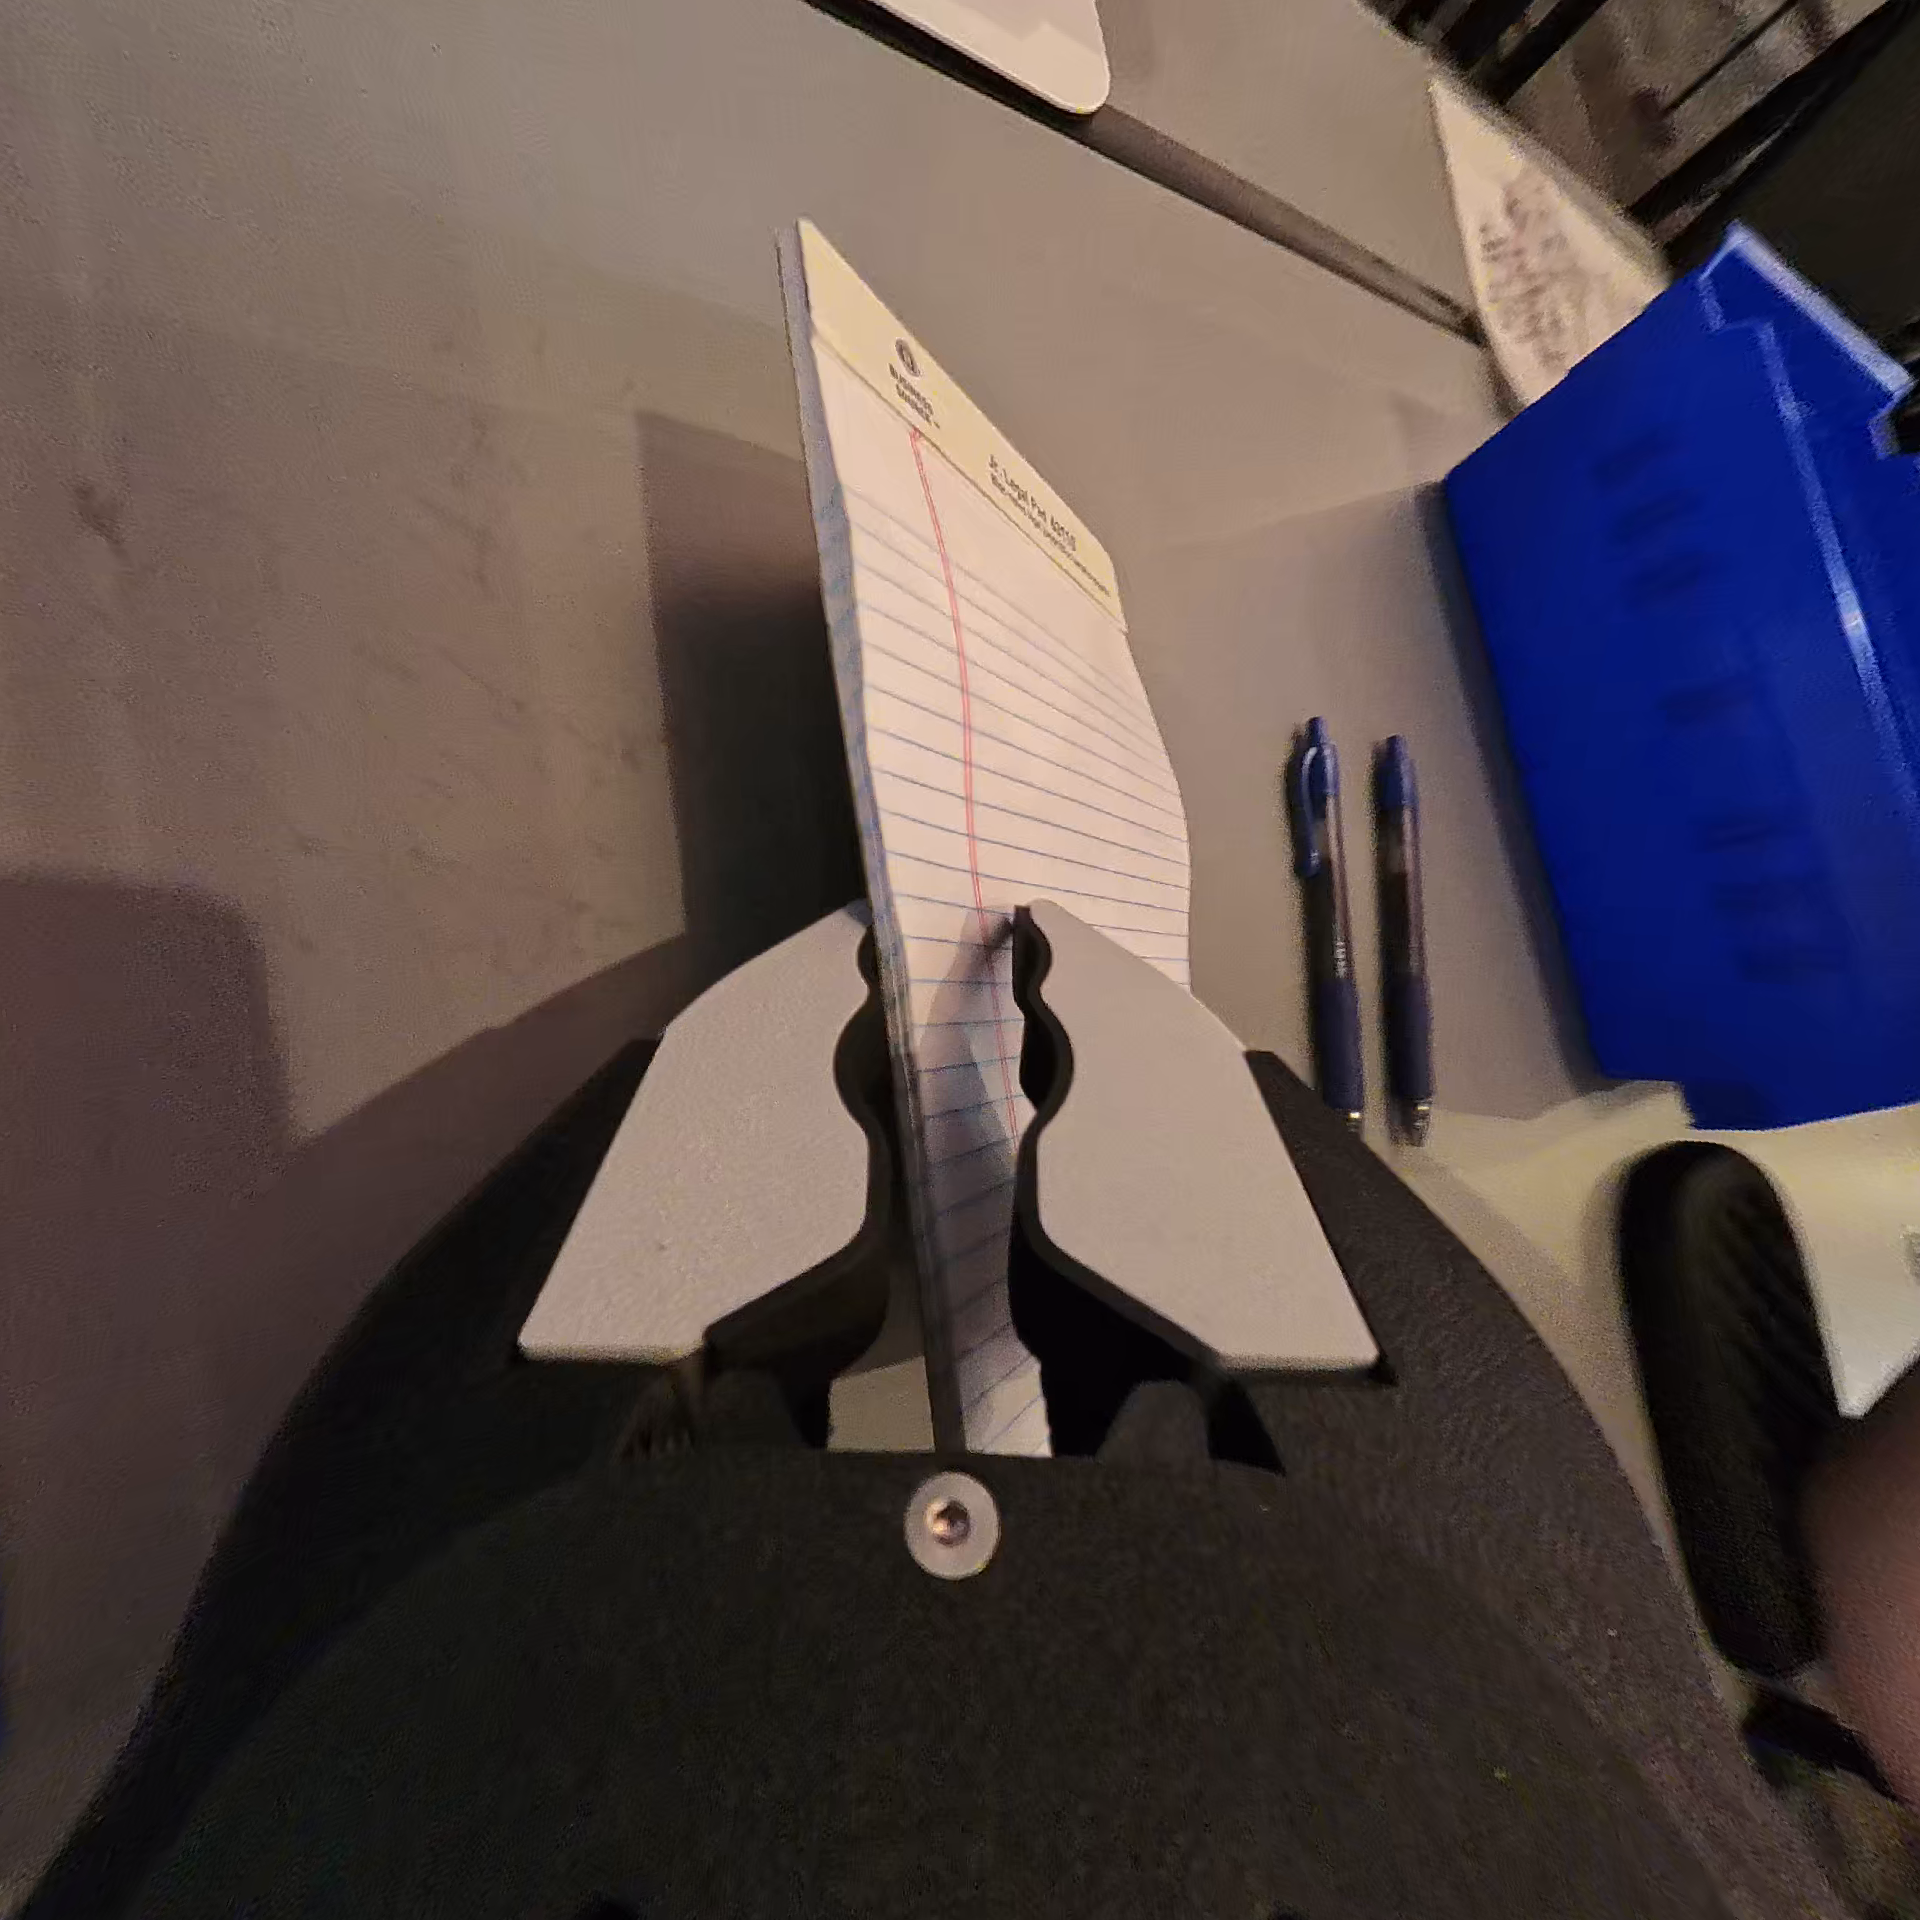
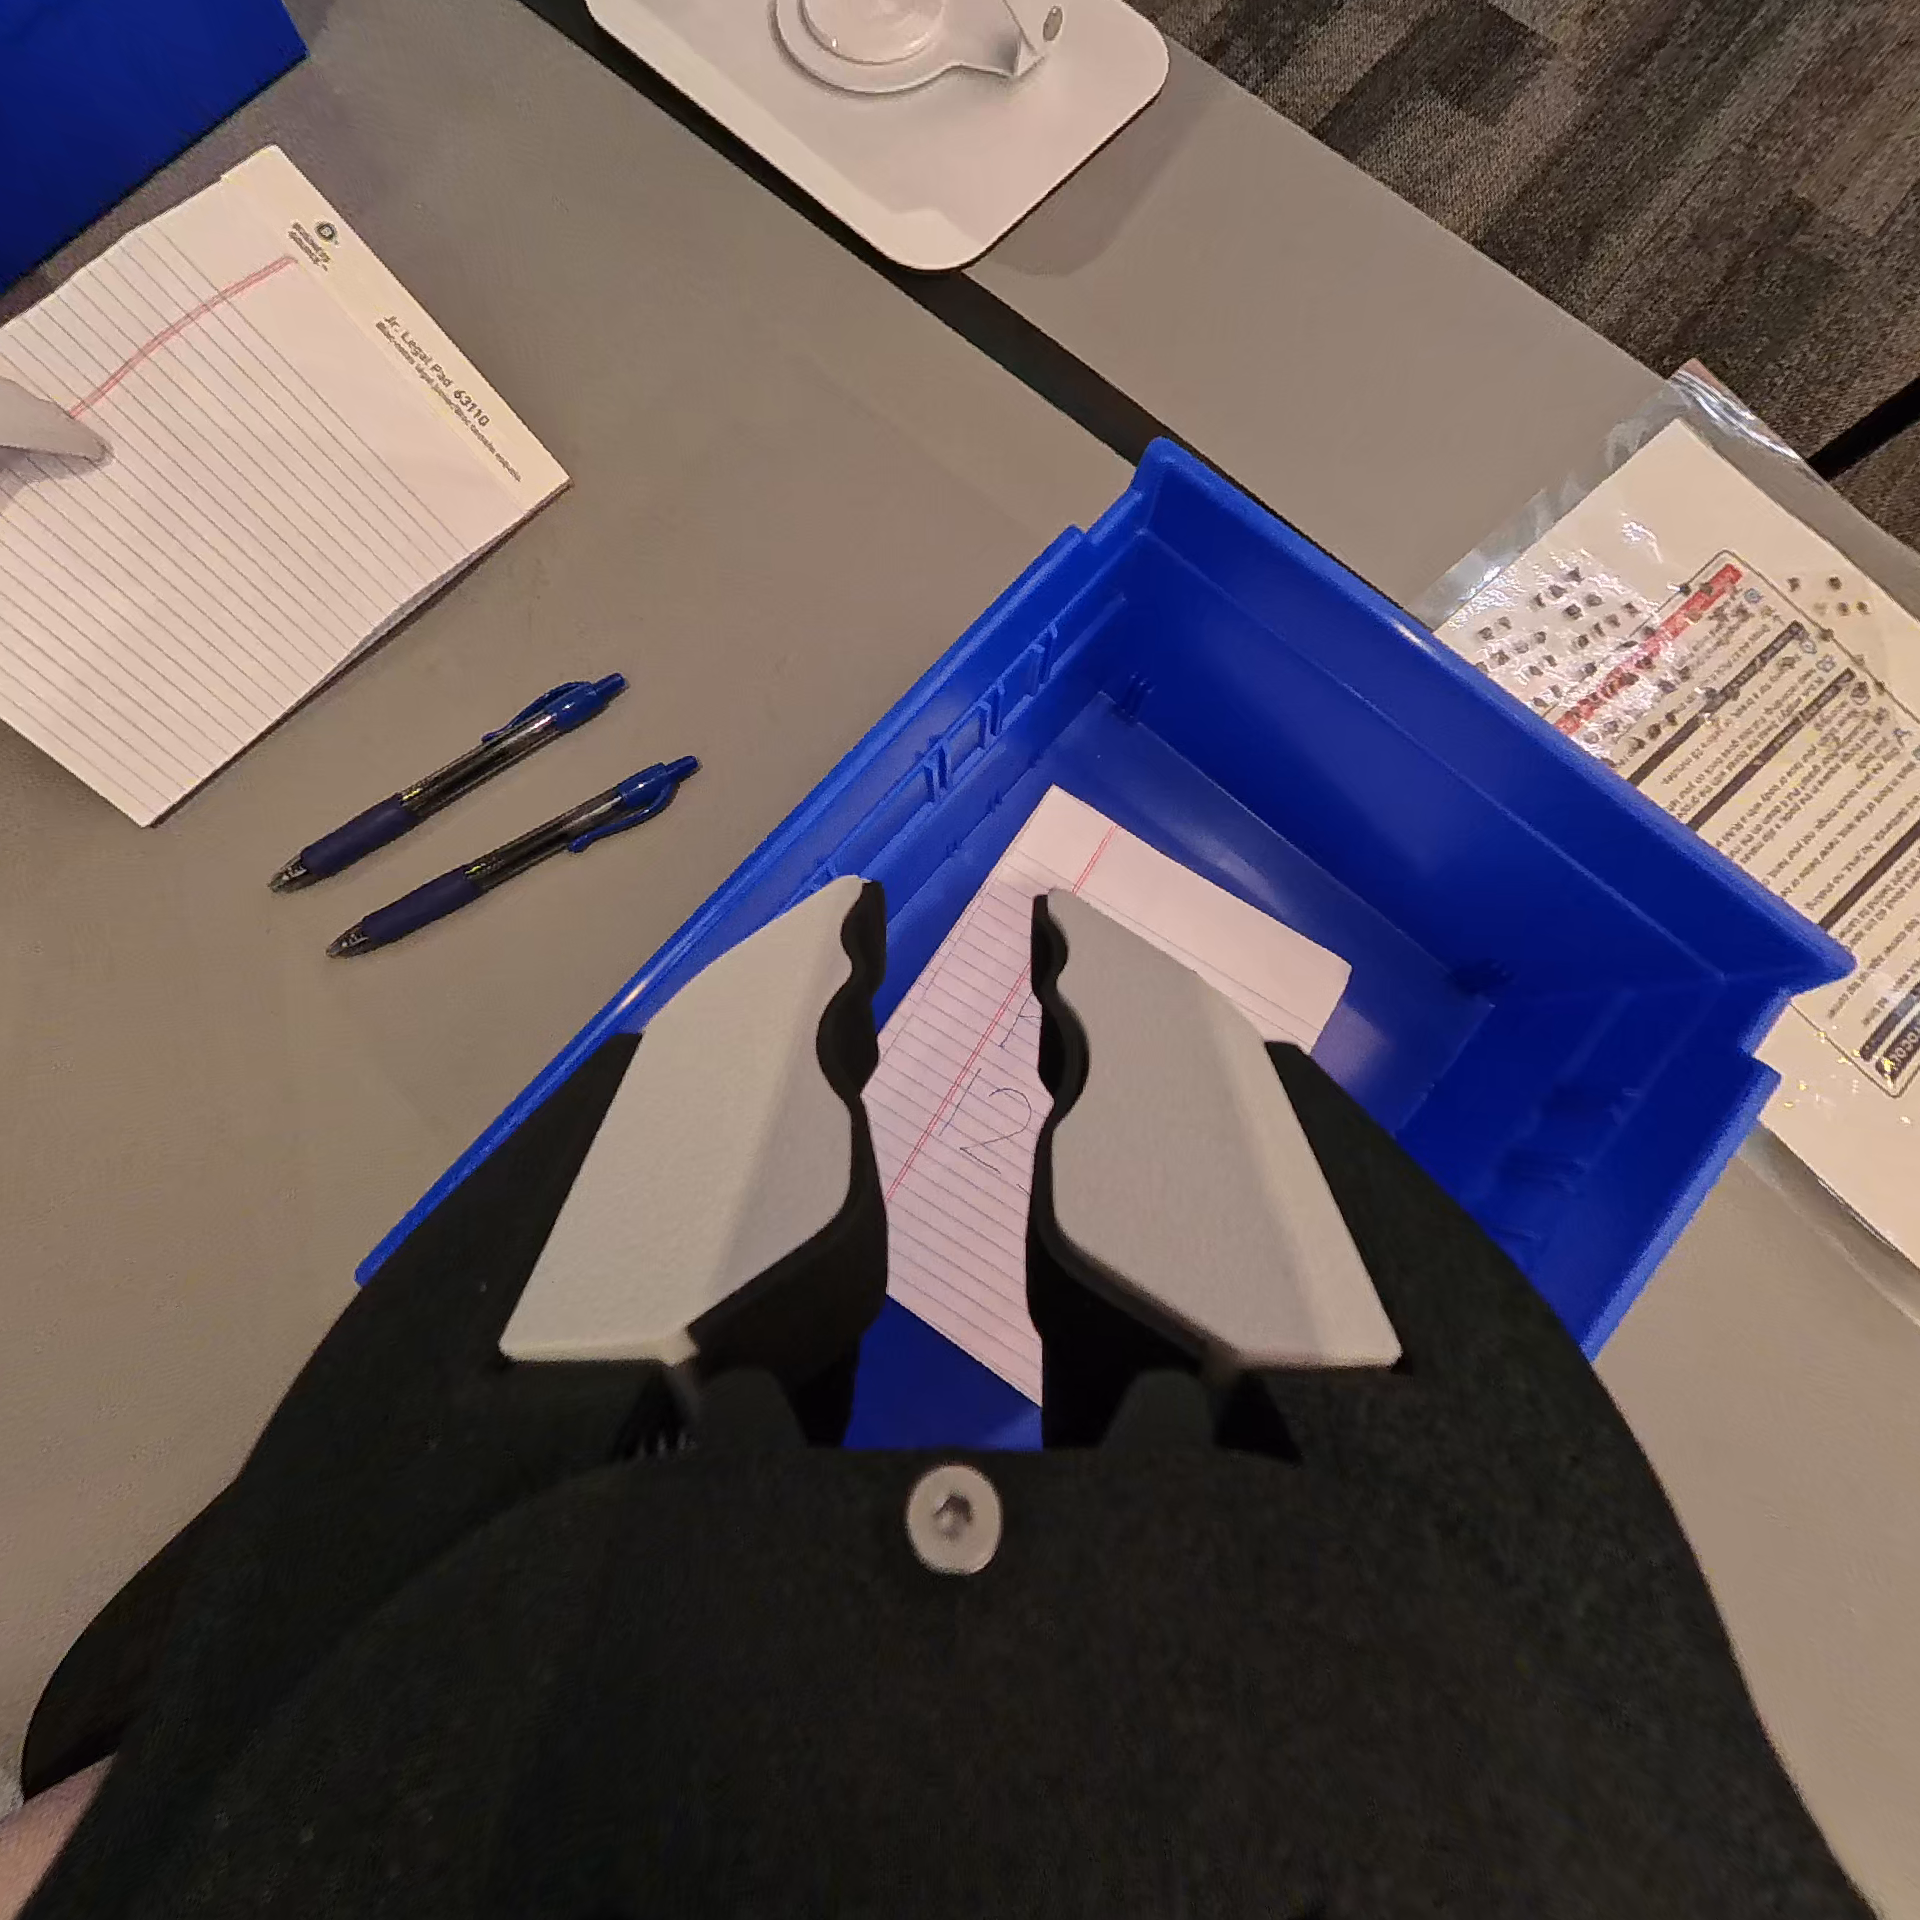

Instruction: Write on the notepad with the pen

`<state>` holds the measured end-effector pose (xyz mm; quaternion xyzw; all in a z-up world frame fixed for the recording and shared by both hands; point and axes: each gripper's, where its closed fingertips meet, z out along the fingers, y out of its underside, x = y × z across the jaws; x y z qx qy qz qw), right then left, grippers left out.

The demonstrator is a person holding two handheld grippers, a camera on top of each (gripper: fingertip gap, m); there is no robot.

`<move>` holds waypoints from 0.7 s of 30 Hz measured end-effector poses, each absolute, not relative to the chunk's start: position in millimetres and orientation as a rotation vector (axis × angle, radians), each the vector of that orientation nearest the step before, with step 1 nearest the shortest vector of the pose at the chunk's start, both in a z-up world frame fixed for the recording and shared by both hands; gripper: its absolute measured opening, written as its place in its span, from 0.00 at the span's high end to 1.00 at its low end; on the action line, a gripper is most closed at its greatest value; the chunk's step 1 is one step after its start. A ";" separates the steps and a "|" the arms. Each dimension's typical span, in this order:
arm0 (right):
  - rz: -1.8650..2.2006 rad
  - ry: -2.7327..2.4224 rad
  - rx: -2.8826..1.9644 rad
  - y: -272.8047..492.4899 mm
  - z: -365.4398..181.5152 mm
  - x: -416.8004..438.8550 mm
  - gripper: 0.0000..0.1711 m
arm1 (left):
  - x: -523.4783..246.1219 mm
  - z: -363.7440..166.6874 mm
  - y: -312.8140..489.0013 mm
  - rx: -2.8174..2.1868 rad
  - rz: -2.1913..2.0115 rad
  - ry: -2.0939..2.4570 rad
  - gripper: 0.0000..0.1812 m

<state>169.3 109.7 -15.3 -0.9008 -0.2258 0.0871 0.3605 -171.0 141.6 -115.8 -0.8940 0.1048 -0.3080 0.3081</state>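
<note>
I had the left gripper (image 1: 940,920) clamped on the notepad (image 1: 997,665). The pad's near edge sat between the jaws, running back to the pivot screw, and its lined face extended away from the fingertips toward the far side of the table (image 1: 312,520). In the left wrist view the pad appeared edge-on and tilted, with its yellow header band at the far end. In the right wrist view the same pad (image 2: 239,499) lay at far left, a grey fingertip (image 2: 42,442) overlapping its left edge; whether it rested flat on the table, I could not tell.

Two blue pens (image 1: 1361,925) lay side by side on the table, just right of the pad and left of the blue bin (image 1: 1704,727). Neither gripper touched them.

I held the right gripper (image 2: 956,899) over the bin (image 2: 1455,727), jaws apart and empty. A loose lined sheet (image 2: 1174,935) lay on the bin floor, visible through the gap between the fingers.

A printed sheet in a clear bag (image 2: 1766,790) lay right of the bin. A white tray (image 2: 935,135) stood at the far edge.
</note>
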 end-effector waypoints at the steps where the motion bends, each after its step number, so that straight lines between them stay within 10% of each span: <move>1: 0.224 -0.579 -2.321 109.6 -15.2 169.9 0.84 | -173.4 -113.5 142.5 -2.357 -0.745 0.309 0.87; 21: 0.149 -0.609 -2.235 115.6 5.3 153.8 0.84 | -206.0 -14.0 89.2 -2.002 -0.531 0.421 0.76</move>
